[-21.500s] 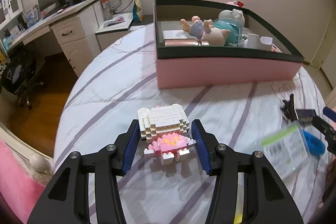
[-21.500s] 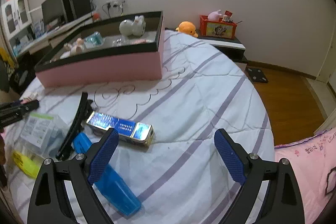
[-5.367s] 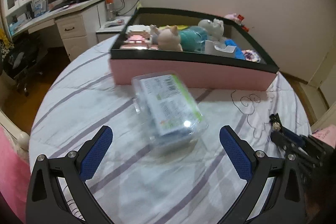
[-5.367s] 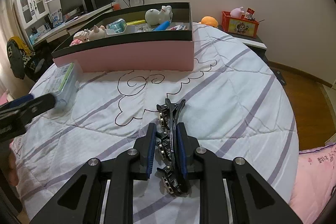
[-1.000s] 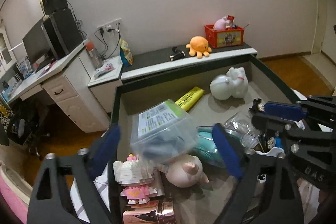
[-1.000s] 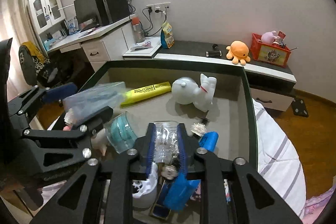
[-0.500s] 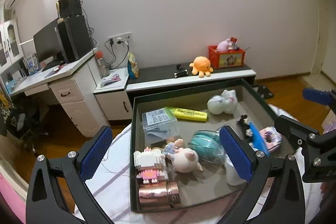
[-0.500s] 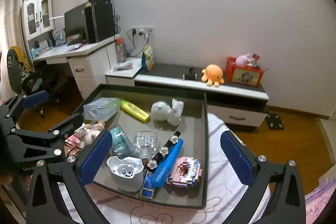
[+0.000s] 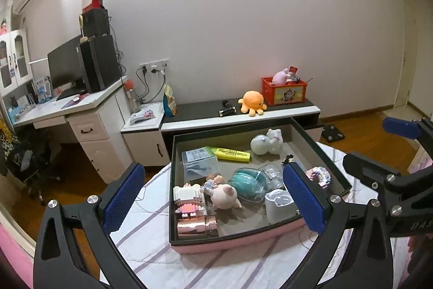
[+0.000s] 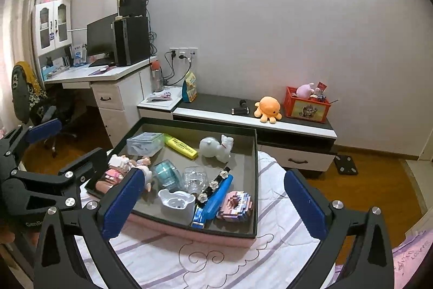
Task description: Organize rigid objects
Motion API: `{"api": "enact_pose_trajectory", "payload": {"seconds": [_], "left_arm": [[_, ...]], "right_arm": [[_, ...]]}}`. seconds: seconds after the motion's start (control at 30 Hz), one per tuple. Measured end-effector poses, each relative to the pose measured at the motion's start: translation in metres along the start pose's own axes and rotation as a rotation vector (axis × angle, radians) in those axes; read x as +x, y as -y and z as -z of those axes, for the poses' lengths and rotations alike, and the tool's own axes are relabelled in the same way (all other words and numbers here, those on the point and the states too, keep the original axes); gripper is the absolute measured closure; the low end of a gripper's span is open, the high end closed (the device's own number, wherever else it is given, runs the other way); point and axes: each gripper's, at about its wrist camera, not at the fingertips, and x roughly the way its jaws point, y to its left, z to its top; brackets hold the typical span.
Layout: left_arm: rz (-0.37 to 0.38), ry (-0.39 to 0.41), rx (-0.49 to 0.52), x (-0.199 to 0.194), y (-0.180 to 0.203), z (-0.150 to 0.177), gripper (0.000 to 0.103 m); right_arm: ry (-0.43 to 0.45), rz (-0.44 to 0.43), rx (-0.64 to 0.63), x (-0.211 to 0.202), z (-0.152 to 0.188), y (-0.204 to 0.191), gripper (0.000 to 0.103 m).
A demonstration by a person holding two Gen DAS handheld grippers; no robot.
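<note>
Now we hold the left gripper (image 9: pixel 213 197) and the right gripper (image 10: pixel 208 203) with their jaws spread wide and nothing between the blue ribbed pads, both having just let go, hovering above the near edge of the pink-sided box (image 10: pixel 189 233) on the striped bed quilt (image 10: pixel 216 264). By our reading, the dropping-off step is done, since no loose item shows on the quilt around the box; the next move, if any, calls for checking the bed outside these views for stragglers. Inside the dark-lined box lie hard, mostly plastic things: a clear lidded case (image 10: pixel 144 144), a yellow highlighter (image 10: pixel 180 146), a glossy white figurine (image 10: pixel 216 147), a knobbly brick-built toy (image 9: pixel 188 198), a smooth pig figure (image 9: pixel 223 195), a shiny copper cylinder (image 9: pixel 196 226), a flower-studded black hair clip (image 10: pixel 213 186), and a blue tube (image 10: pixel 217 197) beside it.
</note>
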Motion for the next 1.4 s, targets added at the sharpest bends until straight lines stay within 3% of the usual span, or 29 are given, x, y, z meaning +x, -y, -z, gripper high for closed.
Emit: {"api": "enact_pose_trajectory", "payload": {"seconds": [0.47, 0.93, 1.4], "left_arm": [[-0.032, 0.11, 0.002, -0.063, 0.008, -0.002, 0.0], [-0.069, 0.316, -0.012, -0.182, 0.005, -0.001, 0.0], [-0.129, 0.434, -0.005, -0.28, 0.011, 0.033, 0.0]], "right_arm": [[0.08, 0.019, -0.001, -0.058, 0.003, -0.009, 0.0], [0.243, 0.021, -0.01, -0.16, 0.007, -0.031, 0.0], [0.362, 0.032, 0.017, -0.244, 0.043, -0.056, 0.0]]}}
